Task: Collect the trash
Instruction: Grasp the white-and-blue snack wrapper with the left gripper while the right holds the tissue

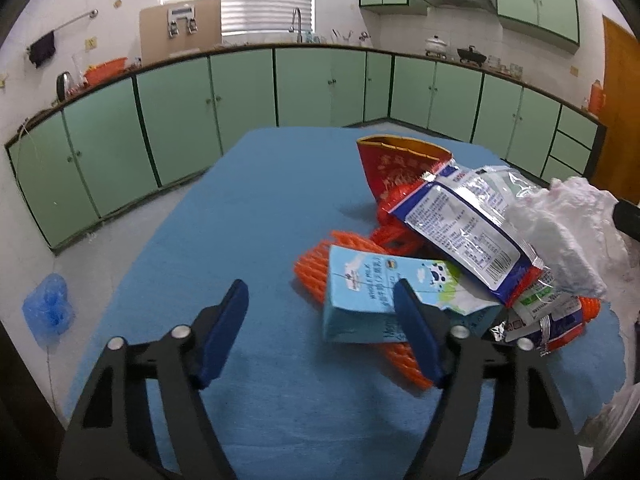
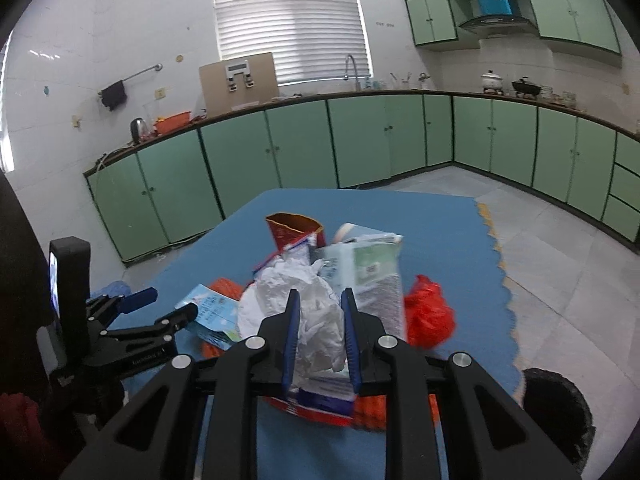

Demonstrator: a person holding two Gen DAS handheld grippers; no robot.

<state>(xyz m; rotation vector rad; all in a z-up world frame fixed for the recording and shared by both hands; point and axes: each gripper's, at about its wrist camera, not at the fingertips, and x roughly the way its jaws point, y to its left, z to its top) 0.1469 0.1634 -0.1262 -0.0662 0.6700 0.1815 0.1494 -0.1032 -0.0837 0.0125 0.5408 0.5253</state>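
- Right tongs (image 2: 320, 336): nearly closed, pads pinching a crumpled white tissue (image 2: 316, 312) at the top of the trash heap. Grip looks to be on a loose fold, not the core of the wad.
- Left tongs (image 1: 320, 338): wide open, empty, low over the blue table (image 1: 248, 208). The right pad sits in front of the milk carton (image 1: 360, 300); contact cannot be told.
- Heap sits mid-table: carton lies on orange foam netting (image 1: 316, 268), a silver-and-blue snack wrapper (image 1: 464, 232) lies across the carton, a red paper pouch (image 1: 396, 164) stands behind, and a red plastic bag (image 2: 430, 316) lies at the right flank.
- Judgement, step in hand: lift the tissue away from the pile.
- To do it well: raise straight up and slowly; tissue tears easily and may drag the wrapper beside it. If only a corner is held, re-close deeper.
- Left tongs could steady the carton so the stack does not slide.
- No bin identified with certainty in either view.
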